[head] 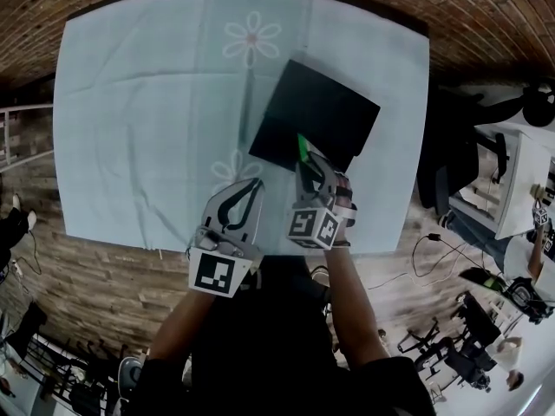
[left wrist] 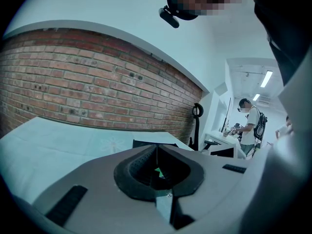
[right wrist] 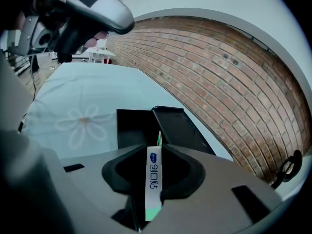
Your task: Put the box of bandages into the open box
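Brick wall runs behind a tabletop (head: 130,102) spread with a pale cloth printed with flowers, and the black open box (head: 316,115) lies on it toward the far right. The right gripper (right wrist: 157,152) is clamped on the box of bandages (right wrist: 153,179), a thin white carton with a green end, held on edge between the pads with its green end poking out past the jaw tips. In the head view that carton hangs at the near edge of the open box, not yet inside it. The left gripper (left wrist: 157,147) sits back near the tabletop's front edge with its jaws together and nothing in them.

The main risk, as I judge it, is the near wall. The carton is coming in tilted, and if it is lowered short it could strike the rim and twist between the pads. It could also push the light open box across the cloth, since the left gripper is not steadying it. The raised lid seen in the right gripper view is a second catch point if the reach goes too far. Letting go while the carton is on edge could leave it propped against a wall rather than lying flat.
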`<control>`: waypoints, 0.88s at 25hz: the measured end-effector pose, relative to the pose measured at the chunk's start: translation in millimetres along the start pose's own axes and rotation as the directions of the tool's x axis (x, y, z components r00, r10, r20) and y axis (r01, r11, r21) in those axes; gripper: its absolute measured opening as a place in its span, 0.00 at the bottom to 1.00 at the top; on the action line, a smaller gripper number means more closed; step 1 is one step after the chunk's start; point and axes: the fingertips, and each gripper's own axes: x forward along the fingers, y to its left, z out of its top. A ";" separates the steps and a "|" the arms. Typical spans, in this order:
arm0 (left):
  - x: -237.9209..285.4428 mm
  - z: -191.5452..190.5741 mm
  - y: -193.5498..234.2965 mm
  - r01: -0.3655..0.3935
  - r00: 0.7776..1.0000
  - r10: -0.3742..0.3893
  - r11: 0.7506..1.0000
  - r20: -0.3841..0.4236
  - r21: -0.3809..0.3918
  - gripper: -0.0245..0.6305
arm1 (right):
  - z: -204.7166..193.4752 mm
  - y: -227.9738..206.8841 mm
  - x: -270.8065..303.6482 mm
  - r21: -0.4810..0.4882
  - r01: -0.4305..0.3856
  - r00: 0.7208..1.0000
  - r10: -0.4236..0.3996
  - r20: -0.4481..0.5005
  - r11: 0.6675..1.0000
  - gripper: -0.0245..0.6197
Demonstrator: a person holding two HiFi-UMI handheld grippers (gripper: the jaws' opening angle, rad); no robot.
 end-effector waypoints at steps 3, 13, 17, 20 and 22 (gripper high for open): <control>-1.7 -1.5 4.4 -0.007 1.000 0.007 1.000 -0.009 -0.006 0.10 | -1.8 2.2 5.7 -0.013 -0.019 1.000 0.019 -0.003 1.000 0.21; -0.5 -2.2 15.0 -0.018 1.000 0.018 1.000 -0.006 -0.014 0.09 | 3.3 7.8 21.6 -0.109 -0.055 0.998 0.056 0.003 0.992 0.21; 1.6 -3.7 16.9 -0.019 1.000 0.019 1.000 -0.007 -0.016 0.09 | 5.0 7.0 26.8 -0.096 -0.070 0.997 0.071 0.009 0.993 0.21; 0.4 -4.6 18.8 -0.017 1.000 0.017 1.000 -0.014 -0.012 0.09 | 6.6 7.7 27.2 -0.080 -0.088 0.996 0.088 0.003 0.993 0.22; 0.9 -3.9 19.1 -0.014 1.000 0.014 1.000 -0.014 -0.008 0.09 | 6.8 7.8 26.3 -0.074 -0.102 0.995 0.102 -0.002 0.992 0.23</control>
